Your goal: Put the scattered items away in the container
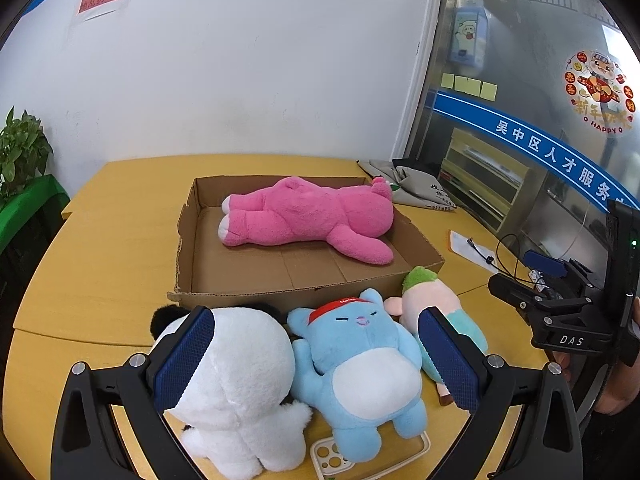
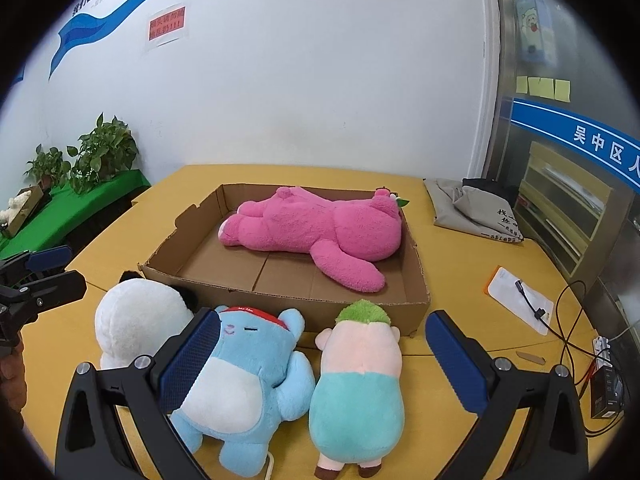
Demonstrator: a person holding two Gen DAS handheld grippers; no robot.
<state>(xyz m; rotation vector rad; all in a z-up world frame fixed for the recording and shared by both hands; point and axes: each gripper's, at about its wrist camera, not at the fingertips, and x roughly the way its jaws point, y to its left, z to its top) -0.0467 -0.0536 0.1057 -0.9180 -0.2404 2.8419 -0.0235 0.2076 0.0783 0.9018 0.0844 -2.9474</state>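
Observation:
A shallow cardboard box [image 1: 280, 292] [image 2: 280, 300] sits on the yellow table with a big pink plush bear [image 1: 308, 216] [image 2: 320, 228] lying inside. Three plush toys lie in front of it: a white panda [image 1: 236, 380] [image 2: 132, 324], a blue cat with a red cap [image 1: 360, 368] [image 2: 248, 380], and a pink doll with green hair [image 1: 436, 308] [image 2: 360, 372]. My left gripper [image 1: 318, 356] hangs open over the panda and blue cat, holding nothing. My right gripper [image 2: 324, 360] is open over the blue cat and pink doll. Each gripper shows at the other view's edge [image 1: 524, 276] [image 2: 56, 272].
A grey cloth bag [image 2: 472, 208] lies at the table's back right. A white card with a black cable [image 2: 520, 296] and a power strip [image 2: 600, 344] are on the right, near a glass partition. Potted plants [image 2: 104, 152] stand on a green shelf to the left. A phone case [image 1: 328, 452] lies under the blue cat.

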